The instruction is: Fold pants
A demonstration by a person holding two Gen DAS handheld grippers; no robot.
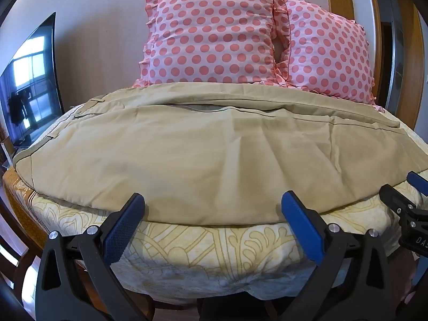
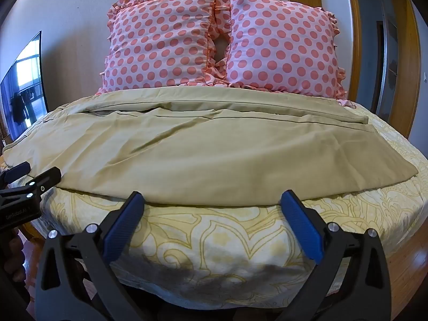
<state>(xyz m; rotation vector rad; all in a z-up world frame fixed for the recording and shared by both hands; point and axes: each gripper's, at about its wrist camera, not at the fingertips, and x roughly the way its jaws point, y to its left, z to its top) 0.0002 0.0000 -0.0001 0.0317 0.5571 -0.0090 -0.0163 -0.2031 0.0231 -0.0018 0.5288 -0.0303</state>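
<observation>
Khaki pants (image 1: 214, 155) lie flat across the bed, one leg laid over the other, waistband at the left, leg ends at the right (image 2: 214, 155). My left gripper (image 1: 212, 203) is open and empty, its blue fingers just at the pants' near folded edge. My right gripper (image 2: 212, 203) is also open and empty at the same near edge, further right. The right gripper shows at the right edge of the left wrist view (image 1: 409, 195); the left gripper shows at the left edge of the right wrist view (image 2: 32, 178).
The bed has a cream sheet with a yellow pattern (image 1: 214, 246). Two pink polka-dot pillows (image 1: 211, 37) (image 2: 281, 45) stand against the wall behind the pants. A dark TV screen (image 1: 29, 80) stands at the left. A wooden door frame (image 2: 355, 40) is at the right.
</observation>
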